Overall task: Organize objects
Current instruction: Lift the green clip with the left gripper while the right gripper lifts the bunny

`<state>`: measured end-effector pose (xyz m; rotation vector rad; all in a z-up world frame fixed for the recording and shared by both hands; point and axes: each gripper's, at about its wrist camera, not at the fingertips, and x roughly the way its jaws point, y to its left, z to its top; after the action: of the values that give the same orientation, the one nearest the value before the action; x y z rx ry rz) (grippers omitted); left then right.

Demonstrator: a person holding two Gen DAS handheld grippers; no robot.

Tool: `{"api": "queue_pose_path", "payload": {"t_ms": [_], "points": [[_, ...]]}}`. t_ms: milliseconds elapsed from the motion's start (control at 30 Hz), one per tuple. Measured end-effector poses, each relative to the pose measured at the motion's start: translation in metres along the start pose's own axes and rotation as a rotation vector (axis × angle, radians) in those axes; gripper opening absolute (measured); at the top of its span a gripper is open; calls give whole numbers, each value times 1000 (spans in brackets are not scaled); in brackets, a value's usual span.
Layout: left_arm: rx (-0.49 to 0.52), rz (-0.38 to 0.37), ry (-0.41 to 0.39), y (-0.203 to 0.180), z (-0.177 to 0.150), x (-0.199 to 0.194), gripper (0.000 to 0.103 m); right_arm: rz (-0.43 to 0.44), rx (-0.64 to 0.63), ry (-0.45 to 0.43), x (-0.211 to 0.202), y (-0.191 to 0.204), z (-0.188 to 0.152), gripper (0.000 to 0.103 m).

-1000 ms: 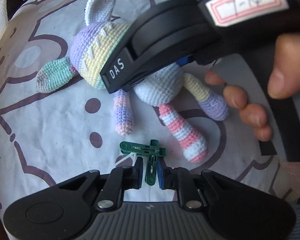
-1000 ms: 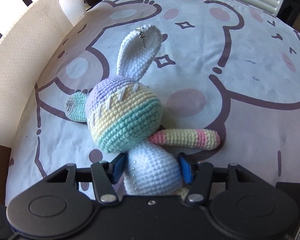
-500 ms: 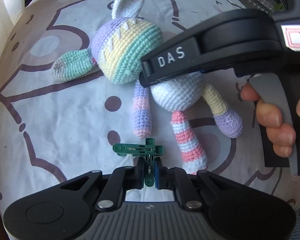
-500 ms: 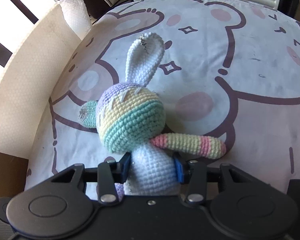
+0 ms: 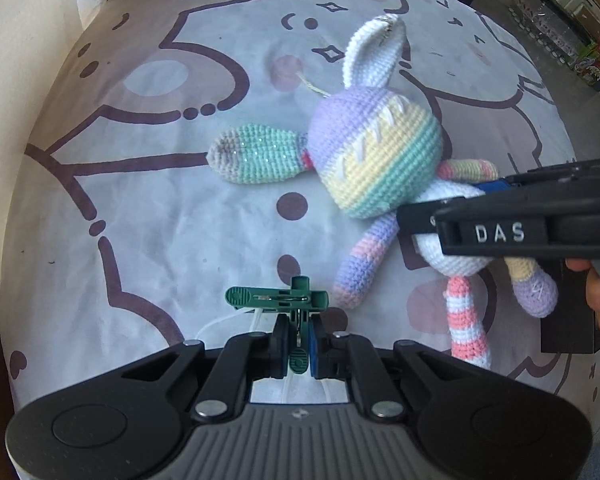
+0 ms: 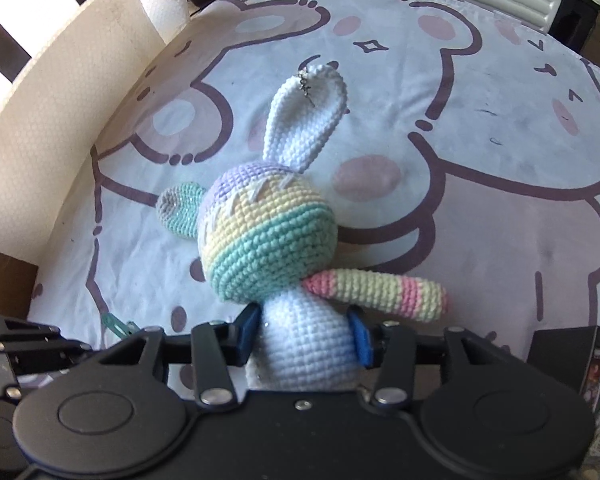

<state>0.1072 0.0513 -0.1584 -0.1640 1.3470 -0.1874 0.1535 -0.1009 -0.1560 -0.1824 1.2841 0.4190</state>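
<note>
Left gripper [image 5: 297, 338] clamped on green clip [image 5: 278, 298], right gripper [image 6: 303, 334] squeezing crochet bunny [image 6: 268, 240] body, its jaws just easing apart, cartoon-print cloth [image 6: 480, 220] beneath

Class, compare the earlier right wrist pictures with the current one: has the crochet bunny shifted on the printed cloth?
Cannot tell: the crochet bunny stays clamped in the right gripper, and the printed cloth looks differently framed, which camera motion could explain.

The right gripper [image 5: 496, 216] hides most of the crocheted bunny's [image 5: 376, 160] white body.
</note>
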Motion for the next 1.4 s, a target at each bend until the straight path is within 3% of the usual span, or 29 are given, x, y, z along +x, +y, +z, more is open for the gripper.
{"api": "queue_pose_path", "payload": {"t_ms": [133, 300, 567, 700, 1133, 1400], "points": [[-1, 2, -2, 3, -2, -1, 10, -121, -140, 32, 8, 16, -6, 57], [-8, 1, 4, 7, -1, 2, 10, -191, -225, 71, 26, 27, -8, 58], [-9, 19, 36, 12, 1, 16, 10, -125, -95, 51, 32, 7, 0, 55], [-39, 15, -9, 15, 4, 6, 10, -95, -65, 19, 23, 2, 2, 48], [-126, 33, -159, 17, -6, -41, 10, -19, -3, -166, -35, 9, -5, 47], [-131, 17, -225, 3, -22, -73, 10, -50, 20, -223, -74, 8, -25, 47]]}}
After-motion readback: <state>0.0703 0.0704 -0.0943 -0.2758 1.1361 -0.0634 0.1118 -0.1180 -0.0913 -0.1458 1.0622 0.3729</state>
